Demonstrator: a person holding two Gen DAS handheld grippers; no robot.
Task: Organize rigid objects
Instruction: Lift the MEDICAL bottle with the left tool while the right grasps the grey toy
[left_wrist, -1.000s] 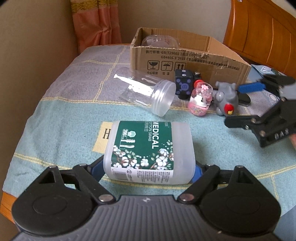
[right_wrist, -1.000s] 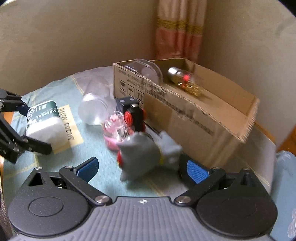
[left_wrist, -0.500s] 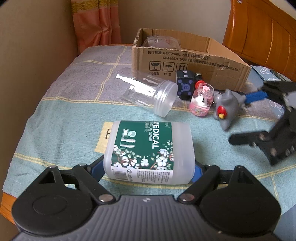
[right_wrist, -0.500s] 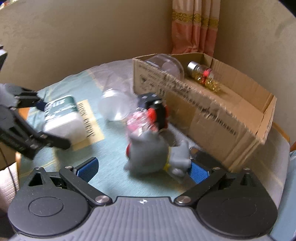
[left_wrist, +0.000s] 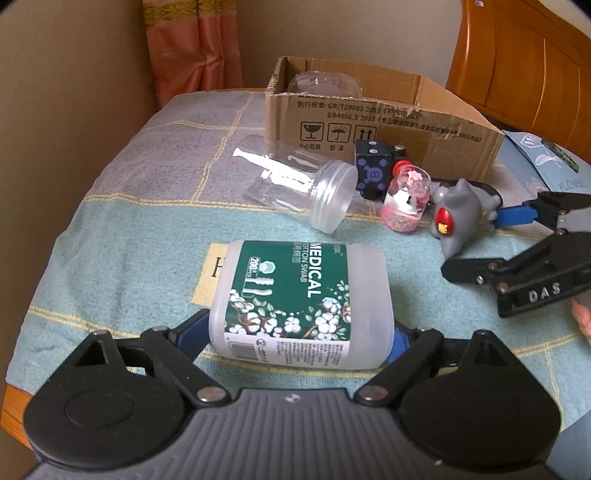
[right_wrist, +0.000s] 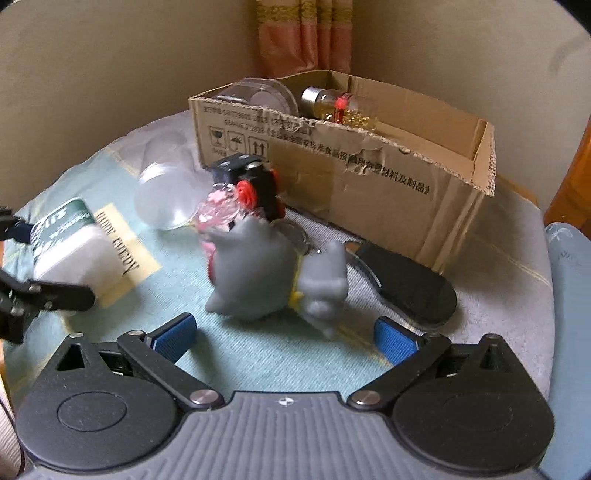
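Swab tub, white with green label, lies on its side between the left gripper jaws, which are opening; whether the blue pads press its ends cannot be told. Ahead of these jaws: clear jar on its side, black cube, pink globe, then carton holding a clear container. Right gripper jaws stand wide, gripping nothing; grey toy lies just ahead between the pad tips, untouched. Amber bottle rests inside the carton beyond.
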